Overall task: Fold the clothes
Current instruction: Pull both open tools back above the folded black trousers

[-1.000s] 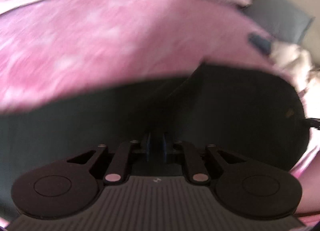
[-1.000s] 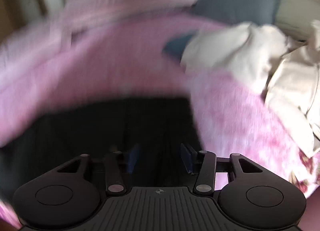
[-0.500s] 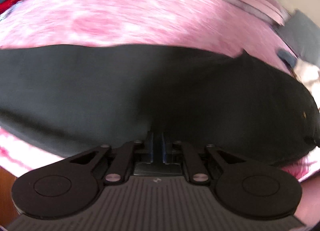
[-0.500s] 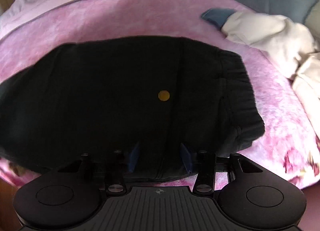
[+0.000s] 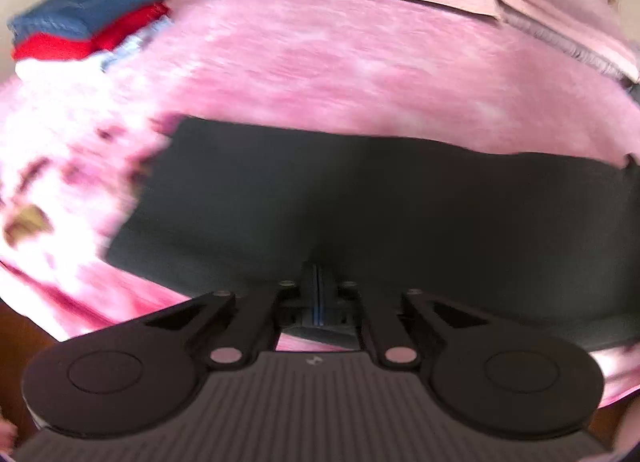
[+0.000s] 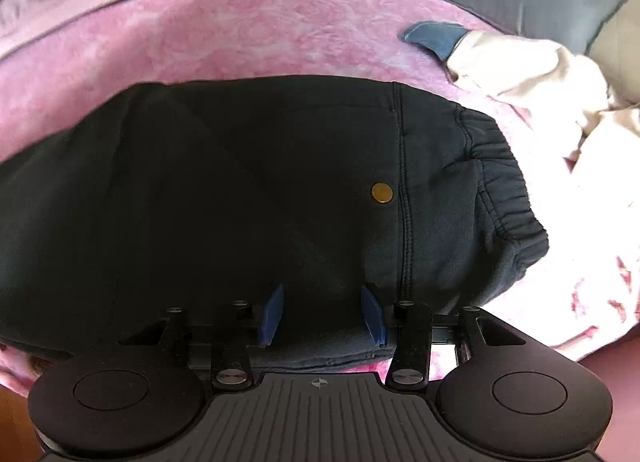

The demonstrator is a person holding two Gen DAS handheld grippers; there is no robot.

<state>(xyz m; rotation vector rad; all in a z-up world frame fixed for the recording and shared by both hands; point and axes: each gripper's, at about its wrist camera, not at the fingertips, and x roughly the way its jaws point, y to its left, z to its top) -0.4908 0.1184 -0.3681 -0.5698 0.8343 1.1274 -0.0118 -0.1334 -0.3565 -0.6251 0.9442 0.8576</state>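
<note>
The dark trousers (image 6: 248, 198) spread flat across mid-frame, directly ahead of both grippers; left gripper (image 5: 318, 294) clenched empty, right gripper (image 6: 322, 314) released, fingers apart.

A black garment (image 6: 240, 198) lies ahead of the right gripper (image 6: 323, 314), whose finger pads (image 6: 273, 314) are blue; a round brass-coloured button (image 6: 382, 193) sits ahead and slightly right of them. Under it spreads a mottled pink and white blanket (image 6: 260, 30). Far ahead to the right are a grey pillow (image 6: 532, 2), cream cloth (image 6: 532, 70) and a dark blue piece (image 6: 436, 36). Far ahead and left of the left gripper (image 5: 318, 298), a stack (image 5: 88, 34) shows blue over red over white.
</note>
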